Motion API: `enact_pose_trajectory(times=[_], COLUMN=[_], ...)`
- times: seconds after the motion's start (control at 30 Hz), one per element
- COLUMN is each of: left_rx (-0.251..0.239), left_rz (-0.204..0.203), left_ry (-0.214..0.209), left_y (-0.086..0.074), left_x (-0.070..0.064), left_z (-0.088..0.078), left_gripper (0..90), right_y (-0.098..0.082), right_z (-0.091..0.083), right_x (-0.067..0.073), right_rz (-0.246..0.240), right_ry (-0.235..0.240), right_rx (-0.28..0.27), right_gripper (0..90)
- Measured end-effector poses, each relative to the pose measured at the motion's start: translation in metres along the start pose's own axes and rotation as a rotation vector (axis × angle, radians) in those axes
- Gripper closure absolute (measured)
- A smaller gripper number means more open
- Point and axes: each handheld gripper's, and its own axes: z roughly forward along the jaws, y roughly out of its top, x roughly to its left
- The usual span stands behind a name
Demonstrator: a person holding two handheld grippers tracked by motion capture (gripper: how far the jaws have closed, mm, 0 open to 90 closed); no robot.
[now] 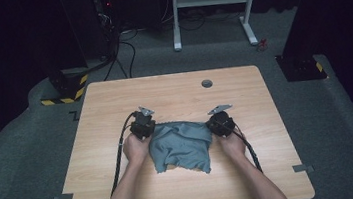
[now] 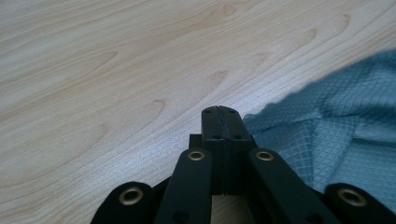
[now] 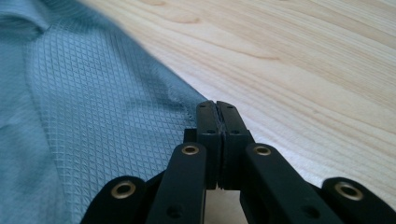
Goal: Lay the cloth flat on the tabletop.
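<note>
Grey-blue cloth [image 1: 182,146] rumpled on wooden table [image 1: 114,101]; left gripper [image 1: 143,125] at its left corner, right gripper [image 1: 220,123] at right corner. Both jaw pairs closed; cloth pinched or merely beside, cannot tell.

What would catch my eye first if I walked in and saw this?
A rumpled grey-blue cloth lies in the middle of a pale wooden table. A person's hands hold a black gripper at each of its far corners: the left gripper and the right gripper, both with jaws shut. Around the table the room is dark, with grey carpet.
</note>
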Motion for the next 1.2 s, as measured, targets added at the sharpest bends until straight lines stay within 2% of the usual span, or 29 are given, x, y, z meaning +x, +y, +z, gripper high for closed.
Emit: enact_pose_trajectory(times=[0.17,0.23,0.33,0.47,0.53,0.6,0.73,0.9,0.97,1.07,1.13,1.2], left_rx=[0.011,-0.006,-0.034,-0.079,-0.099,-0.103,-0.102,-0.072,-0.077,-0.068,-0.064,-0.063], left_rz=[-0.003,-0.009,-0.021,-0.023,-0.032,-0.021,0.038,0.066,0.079,0.084,0.076,0.086], left_ry=[-0.006,-0.006,-0.024,-0.051,-0.077,-0.099,-0.092,-0.162,-0.161,-0.147,-0.134,-0.111], left_y=[-0.001,-0.001,0.000,-0.002,-0.006,-0.012,-0.027,-0.057,-0.068,-0.078,-0.083,-0.087], left_x=[0.001,0.002,0.006,0.008,0.007,0.003,-0.009,-0.026,-0.033,-0.039,-0.041,-0.042], left_z=[0.002,0.000,-0.007,-0.022,-0.031,-0.042,-0.059,-0.073,-0.075,-0.072,-0.069,-0.067], left_gripper=[89.5,87.4,80.9,71.0,68.0,63.7,56.7,54.6,54.2,52.1,50.0,48.6], right_y=[0.006,0.009,0.012,0.013,0.010,0.003,-0.023,-0.049,-0.057,-0.064,-0.066,-0.067], right_z=[0.003,0.005,0.004,-0.007,-0.017,-0.028,-0.051,-0.066,-0.067,-0.065,-0.063,-0.061], right_x=[-0.004,-0.003,-0.005,-0.005,-0.003,0.004,0.020,0.035,0.042,0.050,0.053,0.053], right_rz=[0.014,0.019,0.020,0.024,0.013,-0.028,-0.086,-0.107,-0.120,-0.144,-0.138,-0.132], right_ry=[-0.016,-0.029,-0.027,-0.021,0.006,0.023,0.074,0.164,0.186,0.195,0.200,0.210], right_rx=[-0.014,-0.003,-0.003,-0.041,-0.069,-0.089,-0.145,-0.136,-0.120,-0.100,-0.078,-0.078], right_gripper=[88.9,87.7,78.4,73.1,72.2,72.3,72.5,73.1,73.0,71.6,70.3,69.9])
